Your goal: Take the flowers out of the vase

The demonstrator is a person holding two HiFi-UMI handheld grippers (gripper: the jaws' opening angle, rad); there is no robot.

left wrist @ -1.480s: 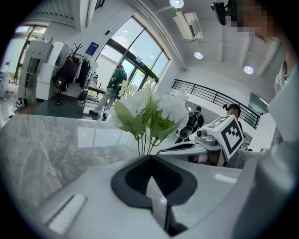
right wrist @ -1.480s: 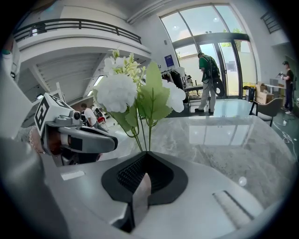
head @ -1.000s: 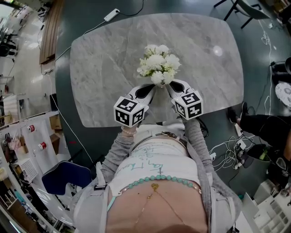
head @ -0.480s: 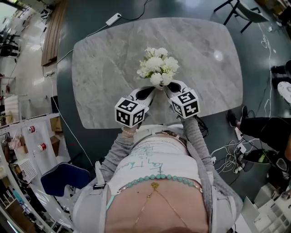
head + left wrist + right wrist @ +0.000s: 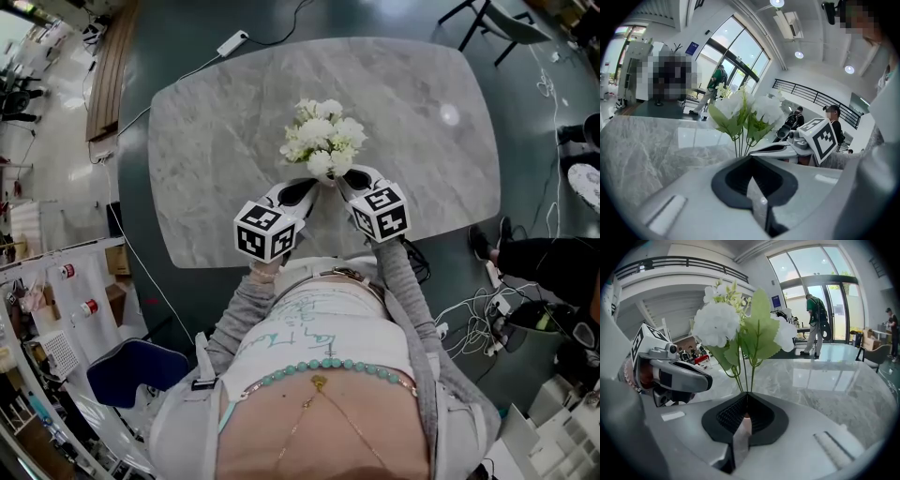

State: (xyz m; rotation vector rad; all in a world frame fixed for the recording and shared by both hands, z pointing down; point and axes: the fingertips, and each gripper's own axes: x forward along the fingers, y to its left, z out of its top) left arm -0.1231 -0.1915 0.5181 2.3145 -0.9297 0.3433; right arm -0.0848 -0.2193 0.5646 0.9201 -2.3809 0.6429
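Nothing has moved this past second: my right hand-held gripper [image 5: 746, 397] is clamped on the stems of the white flowers [image 5: 323, 141], held above the marble desk [image 5: 216, 141] near its front edge. My left hand-held gripper [image 5: 750, 159] is closed alongside, tall windows [image 5: 820, 287] behind.

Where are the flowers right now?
Head view, middle of the table: the flowers rise just past the left gripper, stems pinched by the shut right gripper.

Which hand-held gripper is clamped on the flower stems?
The right hand-held gripper: the flower stems rise straight from its shut tips. The left hand-held gripper's shut tips sit just beside them.
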